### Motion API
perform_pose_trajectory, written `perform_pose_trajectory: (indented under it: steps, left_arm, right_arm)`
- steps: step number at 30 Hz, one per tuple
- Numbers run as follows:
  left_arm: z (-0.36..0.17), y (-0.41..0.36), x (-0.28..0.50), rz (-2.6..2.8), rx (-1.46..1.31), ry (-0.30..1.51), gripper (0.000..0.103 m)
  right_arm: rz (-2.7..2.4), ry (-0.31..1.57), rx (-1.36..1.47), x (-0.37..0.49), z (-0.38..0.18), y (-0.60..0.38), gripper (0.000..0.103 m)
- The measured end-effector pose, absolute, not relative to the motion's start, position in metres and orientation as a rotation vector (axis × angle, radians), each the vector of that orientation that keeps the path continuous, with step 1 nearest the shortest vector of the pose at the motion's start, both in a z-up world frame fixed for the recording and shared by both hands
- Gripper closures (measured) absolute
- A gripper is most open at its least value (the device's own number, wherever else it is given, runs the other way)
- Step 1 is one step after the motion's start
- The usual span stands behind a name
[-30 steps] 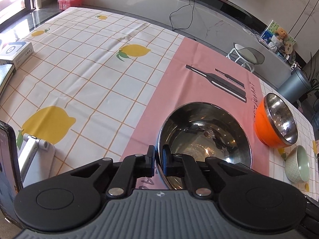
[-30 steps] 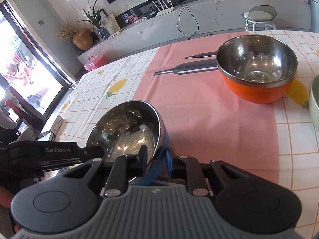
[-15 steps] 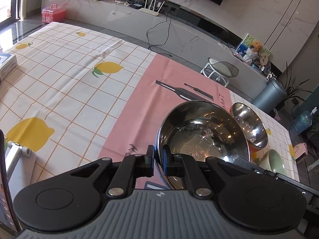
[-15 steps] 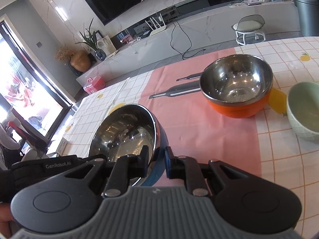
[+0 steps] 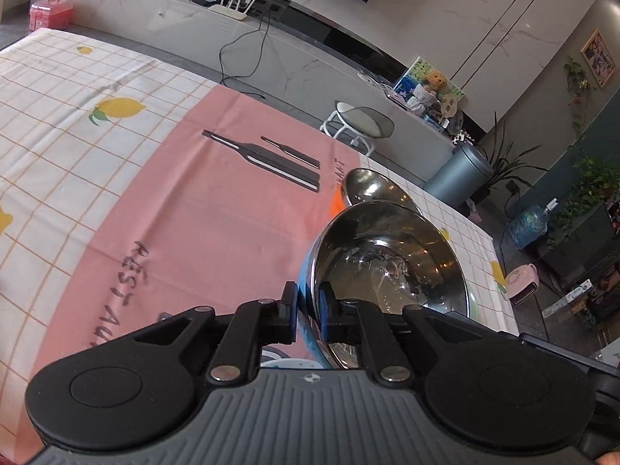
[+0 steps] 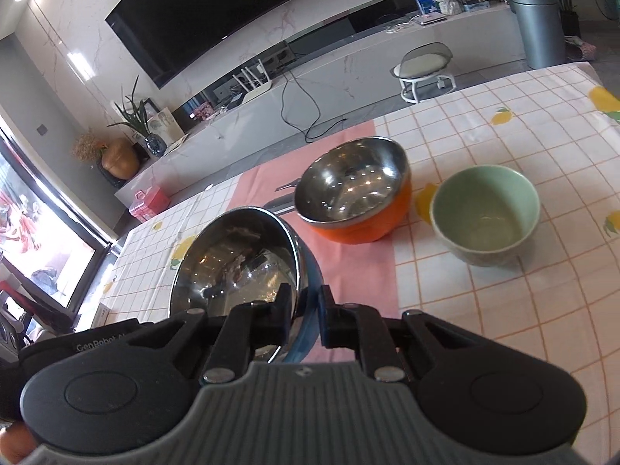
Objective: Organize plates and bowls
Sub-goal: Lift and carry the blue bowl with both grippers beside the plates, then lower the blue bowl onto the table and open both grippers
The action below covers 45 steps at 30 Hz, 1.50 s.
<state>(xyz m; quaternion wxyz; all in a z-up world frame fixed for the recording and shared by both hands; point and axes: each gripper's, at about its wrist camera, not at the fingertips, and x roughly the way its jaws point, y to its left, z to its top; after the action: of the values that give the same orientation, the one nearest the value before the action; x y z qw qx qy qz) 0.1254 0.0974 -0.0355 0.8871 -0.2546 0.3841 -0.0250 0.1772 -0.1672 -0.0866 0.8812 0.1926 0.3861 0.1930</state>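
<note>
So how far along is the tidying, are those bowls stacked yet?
Nothing looks stacked yet. In hand: both tongs, left and right, are clamped on the rim of the blue steel bowl, which is tilted and looks lifted off the cloth. Left to do: the orange bowl and the green bowl sit apart on the table, each empty.

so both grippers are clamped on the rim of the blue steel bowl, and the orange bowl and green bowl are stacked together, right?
Not stacked. In the right wrist view the orange bowl and green bowl stand side by side, apart. The left gripper and right gripper do clamp the blue steel bowl rim.
</note>
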Motion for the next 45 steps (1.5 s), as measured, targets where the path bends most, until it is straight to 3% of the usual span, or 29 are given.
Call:
perform_pose_trajectory:
  steps: [20,45]
  left_arm:
    - [-0.066,-0.015,0.122,-0.374,-0.370,1.035,0.085]
    - [-0.068,-0.012,0.121,-0.445,-0.444,1.134,0.078]
  right_arm:
    - [0.077,0.863,0.455,0.131,-0.112,-0.285,0.092]
    - [0.053,0.896,0.421,0.128,-0.120,-0.286,0.089]
